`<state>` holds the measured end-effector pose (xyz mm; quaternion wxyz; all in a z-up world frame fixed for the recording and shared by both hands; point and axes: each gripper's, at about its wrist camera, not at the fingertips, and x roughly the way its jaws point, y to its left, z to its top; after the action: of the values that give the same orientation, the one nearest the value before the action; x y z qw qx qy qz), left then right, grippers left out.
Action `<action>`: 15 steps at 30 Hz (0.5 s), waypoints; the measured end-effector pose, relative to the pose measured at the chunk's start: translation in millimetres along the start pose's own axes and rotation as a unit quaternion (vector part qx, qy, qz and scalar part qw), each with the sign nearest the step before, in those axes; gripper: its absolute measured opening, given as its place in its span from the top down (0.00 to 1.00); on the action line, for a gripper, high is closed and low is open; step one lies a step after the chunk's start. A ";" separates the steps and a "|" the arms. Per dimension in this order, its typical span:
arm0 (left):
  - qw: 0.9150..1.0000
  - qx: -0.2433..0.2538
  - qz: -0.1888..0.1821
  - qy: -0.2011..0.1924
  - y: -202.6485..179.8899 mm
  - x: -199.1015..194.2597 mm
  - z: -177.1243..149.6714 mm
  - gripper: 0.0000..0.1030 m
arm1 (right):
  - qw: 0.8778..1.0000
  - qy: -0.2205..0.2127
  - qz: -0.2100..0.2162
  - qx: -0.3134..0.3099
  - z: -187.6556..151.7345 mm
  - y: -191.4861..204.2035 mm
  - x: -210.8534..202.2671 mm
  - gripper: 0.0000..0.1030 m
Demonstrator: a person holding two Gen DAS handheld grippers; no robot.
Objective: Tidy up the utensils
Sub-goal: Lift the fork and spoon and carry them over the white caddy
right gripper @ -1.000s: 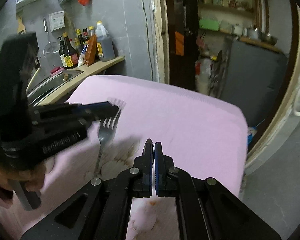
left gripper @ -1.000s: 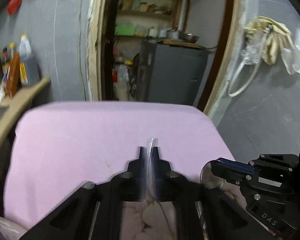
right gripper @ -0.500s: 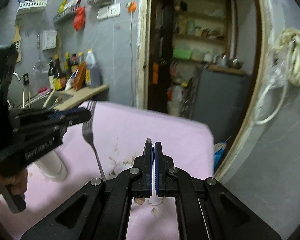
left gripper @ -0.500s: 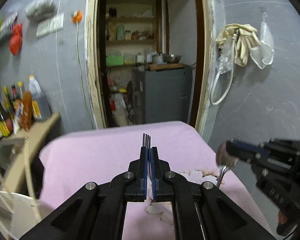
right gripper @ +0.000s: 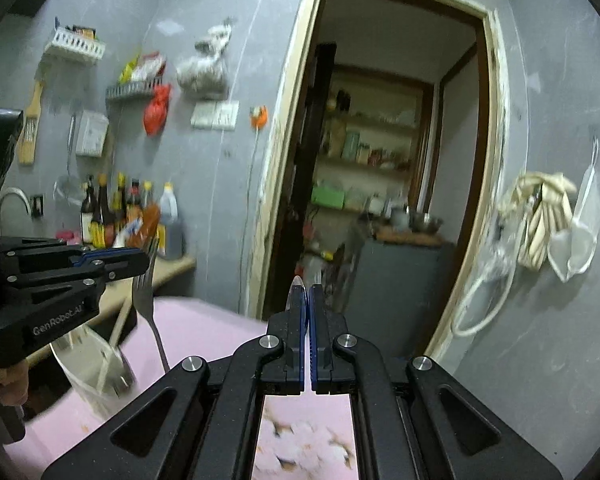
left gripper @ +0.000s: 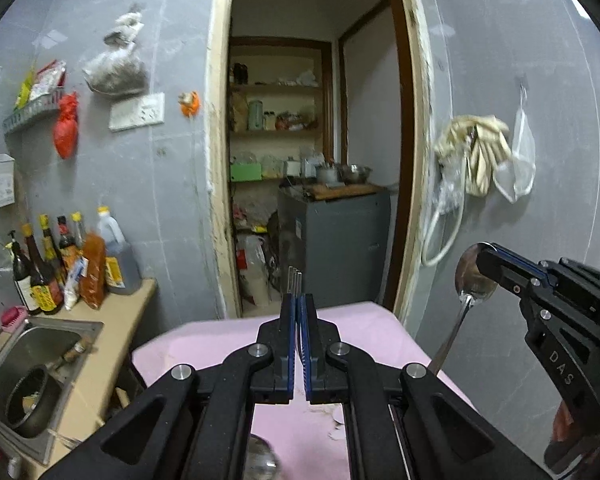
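My left gripper (left gripper: 299,300) is shut on a metal fork; its tines (left gripper: 295,278) stick up past the fingertips. In the right wrist view the same fork (right gripper: 146,292) hangs handle-down from the left gripper (right gripper: 138,262), above the pink table. My right gripper (right gripper: 307,294) is shut on a metal spoon; only the bowl's edge (right gripper: 296,284) shows above the fingers. In the left wrist view the spoon (left gripper: 470,280) hangs handle-down from the right gripper (left gripper: 486,258). A clear cup (right gripper: 94,364) with a chopstick-like stick in it stands on the table below the fork.
The pink tablecloth (left gripper: 220,344) has a floral patch near me. A counter with a sink (left gripper: 40,360), a pot and sauce bottles (left gripper: 60,264) is at the left. A doorway to a pantry with a grey cabinet (left gripper: 336,240) is ahead. Bags hang on the right wall.
Both grippers have lifted and tilted up from the table, carrying the fork and the spoon; the views now show the walls and doorway more than the tablecloth.
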<state>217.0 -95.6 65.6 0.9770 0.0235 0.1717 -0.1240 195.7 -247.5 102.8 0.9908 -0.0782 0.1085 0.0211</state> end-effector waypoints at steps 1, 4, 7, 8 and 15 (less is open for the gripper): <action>1.000 -0.006 0.000 -0.002 8.8 -5.2 6.2 0.97 | 1.000 -0.010 0.002 0.000 9.1 7.6 -1.1 0.98; 0.999 -0.031 0.004 -0.006 41.8 -21.8 22.7 0.97 | 0.999 -0.034 0.018 0.005 30.7 26.4 -2.7 0.98; 0.999 -0.042 0.024 -0.012 71.3 -35.7 29.1 0.97 | 0.998 -0.050 0.038 0.010 43.9 47.2 0.9 0.98; 0.999 -0.040 0.033 -0.013 77.8 -39.0 29.7 0.97 | 0.998 -0.053 0.042 0.010 44.7 54.0 3.3 0.98; 0.995 -0.022 0.100 -0.018 121.9 -53.7 24.6 0.97 | 0.995 -0.059 0.078 0.001 39.3 102.2 19.9 0.98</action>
<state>206.7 32.8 107.4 0.9878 0.0172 0.1534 -0.0227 217.5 -139.8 121.0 0.9909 -0.0670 0.0557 0.1025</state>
